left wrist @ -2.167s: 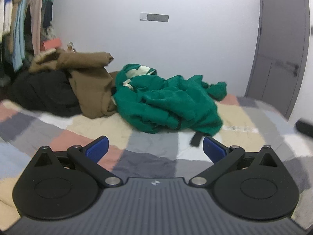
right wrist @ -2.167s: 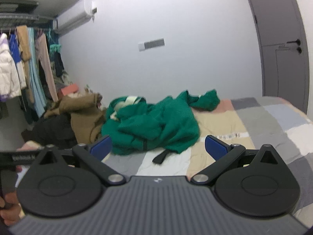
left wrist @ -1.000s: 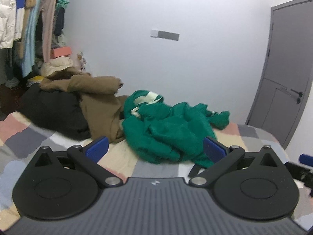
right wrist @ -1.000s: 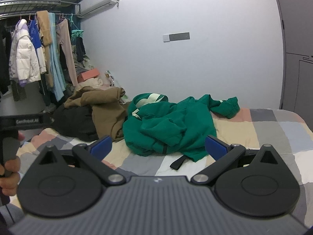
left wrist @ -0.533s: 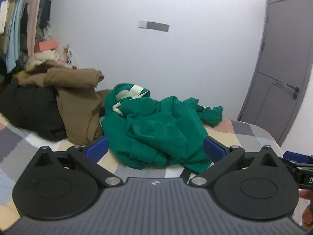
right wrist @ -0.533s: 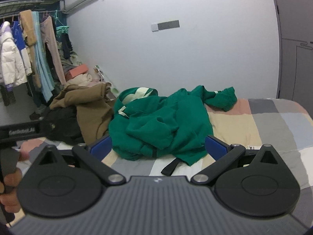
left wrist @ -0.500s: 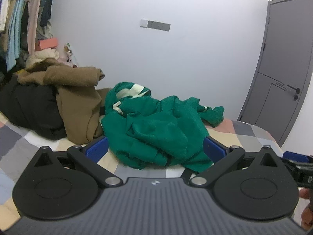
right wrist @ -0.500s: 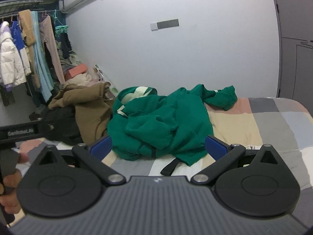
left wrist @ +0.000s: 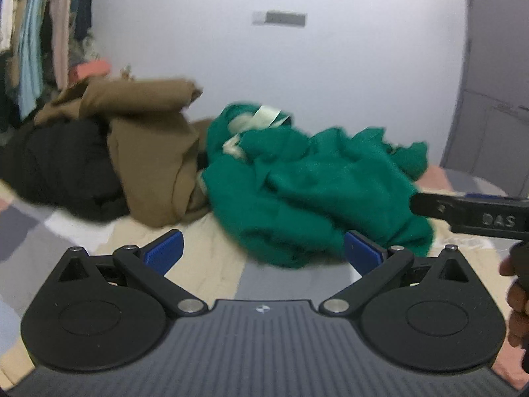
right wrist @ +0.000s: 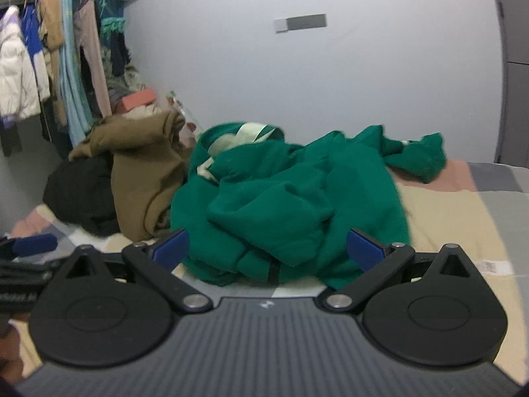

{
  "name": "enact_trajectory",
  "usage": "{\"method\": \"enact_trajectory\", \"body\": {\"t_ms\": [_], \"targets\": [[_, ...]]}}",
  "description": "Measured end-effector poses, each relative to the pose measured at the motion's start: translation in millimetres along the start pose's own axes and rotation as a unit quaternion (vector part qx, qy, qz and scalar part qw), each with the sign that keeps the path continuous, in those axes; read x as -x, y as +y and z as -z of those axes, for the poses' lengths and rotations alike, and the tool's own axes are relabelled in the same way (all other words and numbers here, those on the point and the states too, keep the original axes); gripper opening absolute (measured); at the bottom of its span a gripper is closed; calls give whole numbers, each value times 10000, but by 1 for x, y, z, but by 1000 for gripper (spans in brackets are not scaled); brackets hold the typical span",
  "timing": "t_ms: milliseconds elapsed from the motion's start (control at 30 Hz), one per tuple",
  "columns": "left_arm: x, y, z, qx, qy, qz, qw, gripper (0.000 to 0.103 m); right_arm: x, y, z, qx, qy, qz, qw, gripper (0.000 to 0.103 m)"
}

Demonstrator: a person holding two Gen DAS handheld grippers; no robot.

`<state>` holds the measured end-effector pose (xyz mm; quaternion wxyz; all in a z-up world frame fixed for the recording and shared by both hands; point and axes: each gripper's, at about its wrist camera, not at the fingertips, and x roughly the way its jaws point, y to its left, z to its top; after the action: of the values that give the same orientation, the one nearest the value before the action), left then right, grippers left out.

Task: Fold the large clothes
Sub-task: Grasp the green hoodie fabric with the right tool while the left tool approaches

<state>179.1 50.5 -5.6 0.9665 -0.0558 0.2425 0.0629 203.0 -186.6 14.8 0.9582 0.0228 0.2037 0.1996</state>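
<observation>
- Left gripper [left wrist: 263, 253]: jaws spread wide, nothing between the blue fingertips [left wrist: 164, 250]. It hangs above the bed, short of the clothes.
- Right gripper [right wrist: 267, 246]: jaws also spread wide and empty, pointed at the near edge of the green heap.
- Green garment [right wrist: 287, 205]: crumpled in a loose pile on the patchwork bedspread [right wrist: 456, 218], unfolded. A pale lining or collar band [right wrist: 248, 134] shows at the top rear of the pile. One green sleeve end [right wrist: 426, 157] trails off to the right, lying on the bedspread near the wall.
- A dark strap or tab [right wrist: 273, 269] sticks out at the front lower edge of the green pile; cannot tell what it is.
- Brown garment [right wrist: 145, 168]: bunched just left of the green one and touching it, draped over a black garment [right wrist: 79, 195] further left.
- In the left wrist view, same layout: green garment [left wrist: 317, 185] centre-right, brown garment [left wrist: 148, 152] to its left, black garment [left wrist: 62, 172] at far left. This view is motion-blurred.
- The right gripper's body [left wrist: 472, 216] enters the left wrist view from the right edge, with part of the person's hand [left wrist: 515, 294] below it.
- The left gripper's blue fingertip [right wrist: 34, 244] shows at the left edge of the right wrist view.
- Background: hanging clothes on a rail [right wrist: 49, 53] at far left, grey wall with a small wall plate [right wrist: 300, 22], grey door [left wrist: 496, 82] at right.
</observation>
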Motion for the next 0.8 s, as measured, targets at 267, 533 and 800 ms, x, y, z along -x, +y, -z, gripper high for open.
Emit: {"method": "enact_trajectory", "body": {"t_ms": [267, 533, 800], "targets": [[-53, 25, 9, 403, 266, 110, 9988, 103, -99, 12, 16, 166, 3, -26, 9999, 103], [-84, 47, 14, 513, 294, 29, 9982, 103, -174, 19, 17, 527, -311, 282, 9977, 103], [-101, 66, 25, 977, 394, 80, 9944, 103, -217, 18, 12, 467, -267, 469, 9975, 91]]}}
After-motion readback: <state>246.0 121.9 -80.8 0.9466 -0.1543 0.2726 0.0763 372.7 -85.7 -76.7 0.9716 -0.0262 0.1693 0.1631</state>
